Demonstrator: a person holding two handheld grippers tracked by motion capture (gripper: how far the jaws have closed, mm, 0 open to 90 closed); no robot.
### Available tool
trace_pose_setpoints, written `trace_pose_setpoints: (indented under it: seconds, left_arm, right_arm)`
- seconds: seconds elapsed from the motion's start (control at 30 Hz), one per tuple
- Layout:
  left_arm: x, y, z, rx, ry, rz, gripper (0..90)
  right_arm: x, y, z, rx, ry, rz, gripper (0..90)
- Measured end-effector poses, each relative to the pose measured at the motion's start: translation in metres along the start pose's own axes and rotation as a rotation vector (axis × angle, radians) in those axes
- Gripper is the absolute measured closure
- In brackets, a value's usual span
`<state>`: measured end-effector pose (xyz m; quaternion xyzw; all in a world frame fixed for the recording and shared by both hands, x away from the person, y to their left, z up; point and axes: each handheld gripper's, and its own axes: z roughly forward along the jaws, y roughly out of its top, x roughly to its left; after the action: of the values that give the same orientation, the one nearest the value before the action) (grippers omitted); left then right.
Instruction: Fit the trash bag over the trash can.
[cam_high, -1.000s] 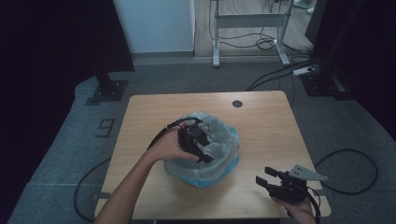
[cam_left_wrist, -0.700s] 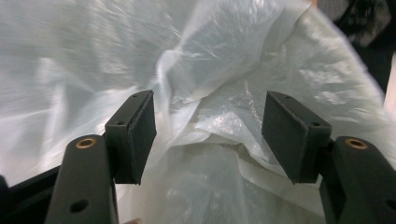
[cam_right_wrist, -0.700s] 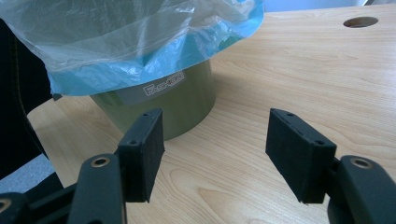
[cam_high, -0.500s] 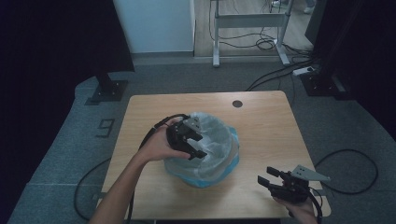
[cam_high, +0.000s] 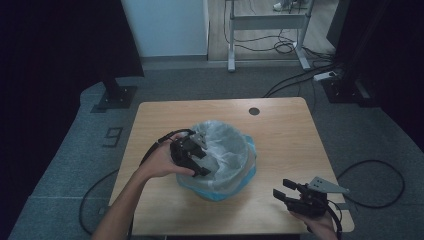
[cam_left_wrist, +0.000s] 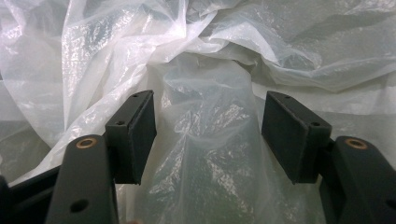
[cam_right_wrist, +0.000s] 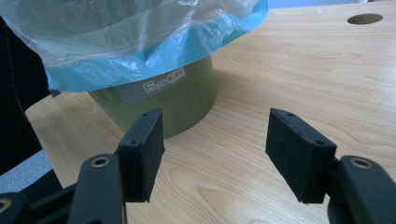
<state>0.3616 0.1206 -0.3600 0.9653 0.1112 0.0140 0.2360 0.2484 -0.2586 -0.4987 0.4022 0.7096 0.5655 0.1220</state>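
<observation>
A green bin (cam_high: 218, 186) at the table's (cam_high: 285, 135) centre is lined with a clear bag (cam_high: 225, 150). The left gripper (cam_high: 192, 156), at the rim's nine o'clock, is spread wide over bag film, nothing pinched. The right gripper (cam_high: 285, 189), at five o'clock, is held open and empty.

Clear and blue bags (cam_high: 227, 150) line an olive-green bin (cam_right_wrist: 173, 100) on light wood table (cam_high: 285, 135)

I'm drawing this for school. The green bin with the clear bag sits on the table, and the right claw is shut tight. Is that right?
Not quite. The right claw is open, with nothing between its jaws, as the right gripper view shows. The green bin with the clear bag does sit on the table.

Bin (cam_high: 220, 187) mid-table (cam_high: 290, 130) — right side open
</observation>
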Motion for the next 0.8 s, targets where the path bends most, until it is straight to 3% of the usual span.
trace_pose_setpoints:
  seconds: [0.13,0.23,0.3,0.37,0.57,0.8]
  left_arm:
    - [0.000,-0.002,-0.003,-0.032,0.010,-0.005,34.3]
    - [-0.001,-0.011,-0.015,-0.137,0.038,-0.030,32.7]
    - [-0.002,-0.013,-0.018,-0.159,0.047,-0.036,31.6]
    - [-0.007,-0.025,-0.030,-0.239,0.091,-0.059,31.1]
    - [-0.016,-0.056,-0.051,-0.381,0.159,-0.113,30.2]
    - [-0.025,-0.100,-0.056,-0.445,0.197,-0.179,29.3]
  right_arm:
    - [-0.001,0.000,-0.002,-0.003,-0.005,-0.001,36.4]
    - [-0.002,0.001,-0.005,-0.011,-0.010,0.001,36.4]
    - [-0.002,0.001,-0.006,-0.014,-0.012,0.000,36.4]
    - [-0.003,0.001,-0.008,-0.014,-0.018,0.000,36.4]
    - [-0.004,-0.001,-0.008,-0.006,-0.034,-0.004,36.3]
    - [-0.006,-0.001,-0.007,0.002,-0.044,-0.004,36.2]
